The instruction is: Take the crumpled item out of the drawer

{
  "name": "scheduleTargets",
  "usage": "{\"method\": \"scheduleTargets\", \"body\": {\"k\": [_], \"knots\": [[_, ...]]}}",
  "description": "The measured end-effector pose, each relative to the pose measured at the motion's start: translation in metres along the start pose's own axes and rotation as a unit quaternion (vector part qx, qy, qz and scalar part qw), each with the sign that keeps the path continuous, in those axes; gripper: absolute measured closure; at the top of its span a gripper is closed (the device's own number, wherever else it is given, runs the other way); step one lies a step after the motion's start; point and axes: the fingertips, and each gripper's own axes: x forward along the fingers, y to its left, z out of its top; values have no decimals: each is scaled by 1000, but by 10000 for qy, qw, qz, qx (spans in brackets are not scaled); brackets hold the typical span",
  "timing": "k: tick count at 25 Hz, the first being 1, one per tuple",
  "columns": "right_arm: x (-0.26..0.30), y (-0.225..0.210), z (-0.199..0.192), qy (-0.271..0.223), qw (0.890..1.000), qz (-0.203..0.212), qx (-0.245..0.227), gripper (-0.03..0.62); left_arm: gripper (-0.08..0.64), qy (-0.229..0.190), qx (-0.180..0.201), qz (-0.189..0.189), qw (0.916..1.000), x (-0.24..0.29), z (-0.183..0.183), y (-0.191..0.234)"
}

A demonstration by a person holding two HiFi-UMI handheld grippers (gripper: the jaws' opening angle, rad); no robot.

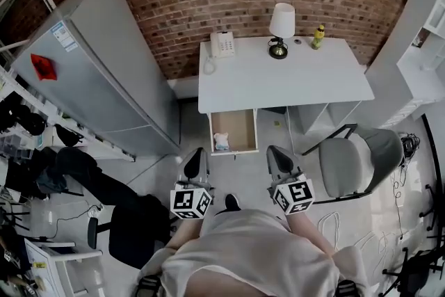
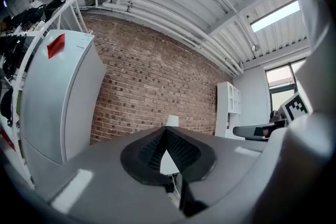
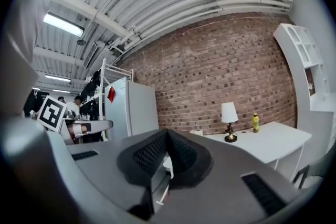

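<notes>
Both tools are closed on nothing and point level at the white desk [image 1: 278, 80], where the crumpled white item [image 1: 221, 141] lies at the near end of the open drawer [image 1: 237, 127], just ahead and slightly right of the left tool [image 1: 197, 156], the right tool [image 1: 277, 154] being farther off.

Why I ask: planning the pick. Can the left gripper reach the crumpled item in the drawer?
Probably yes: the drawer is open, the crumpled item lies uncovered near its front, nothing blocks the left gripper, though its jaws are shut.
</notes>
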Motion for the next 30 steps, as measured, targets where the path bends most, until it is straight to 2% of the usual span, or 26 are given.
{"method": "scheduleTargets", "body": {"k": [7,11,16,23,26,30], "knots": [[60,-13,5,-149,9988,-416,208,584,552,35,-40,-131,9999,50,3,51],[74,-21,3,-111,9985,-518,150,584,552,26,-70,-169,9998,66,-2,62],[83,-42,2,14,9983,-585,35,584,552,-8,-134,-78,9999,84,-2,58],[89,-61,-1,125,9994,-308,21,584,551,-24,-39,34,10000,95,-6,39],[87,-66,-2,222,9996,-179,17,584,551,71,-113,57,9999,98,-14,31],[85,-79,-12,400,9991,-168,30,584,551,175,-73,80,9998,106,-24,21]]}}
